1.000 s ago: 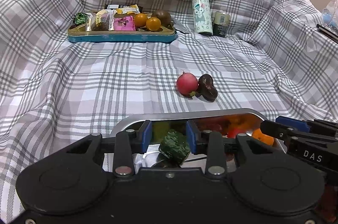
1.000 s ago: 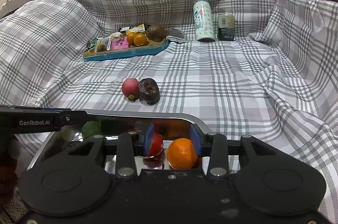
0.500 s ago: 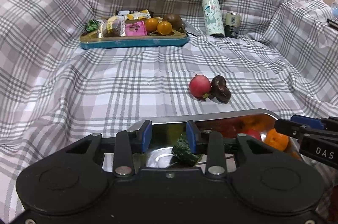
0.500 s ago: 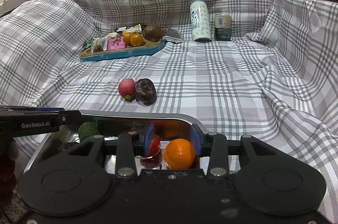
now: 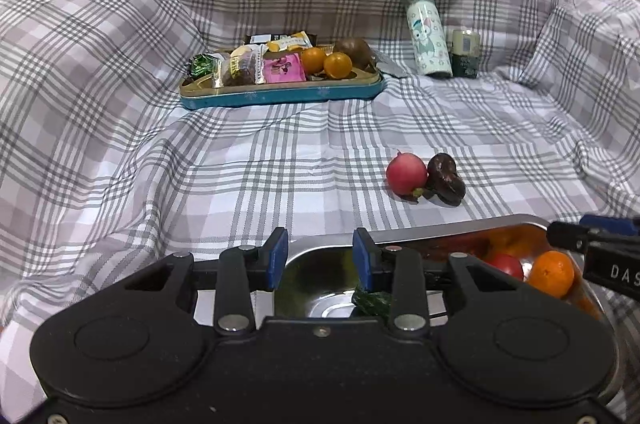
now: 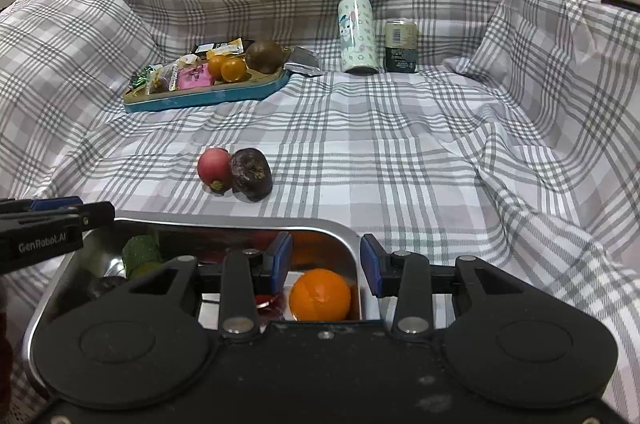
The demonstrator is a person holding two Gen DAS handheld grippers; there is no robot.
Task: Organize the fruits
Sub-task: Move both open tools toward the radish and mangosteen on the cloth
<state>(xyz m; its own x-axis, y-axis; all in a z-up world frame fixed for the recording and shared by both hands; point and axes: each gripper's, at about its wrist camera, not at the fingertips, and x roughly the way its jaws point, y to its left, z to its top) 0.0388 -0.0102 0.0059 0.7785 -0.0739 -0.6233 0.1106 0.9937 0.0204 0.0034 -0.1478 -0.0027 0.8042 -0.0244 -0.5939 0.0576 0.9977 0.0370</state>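
A metal tray (image 5: 460, 224) (image 6: 240, 224) lies close below both grippers. It holds an orange (image 6: 320, 294) (image 5: 551, 273), a red fruit (image 5: 505, 265) and a green fruit (image 6: 140, 256) (image 5: 372, 302). My left gripper (image 5: 320, 256) is open and empty over the tray's left end. My right gripper (image 6: 325, 262) is open and empty over the orange. A red fruit (image 5: 406, 173) (image 6: 214, 166) and a dark fruit (image 5: 446, 178) (image 6: 252, 174) touch each other on the plaid cloth beyond the tray.
A teal tin tray (image 5: 280, 94) (image 6: 208, 96) at the back holds wrapped snacks, two small oranges (image 5: 326, 61) and a brown fruit (image 6: 262, 56). A patterned bottle (image 5: 427, 40) (image 6: 357, 36) and a small can (image 5: 464, 53) (image 6: 401, 46) stand at the back right. Raised cloth folds surround the area.
The left gripper has let go of the green fruit, which now lies in the tray, and has drawn back and to the left. The right gripper has shifted slightly.
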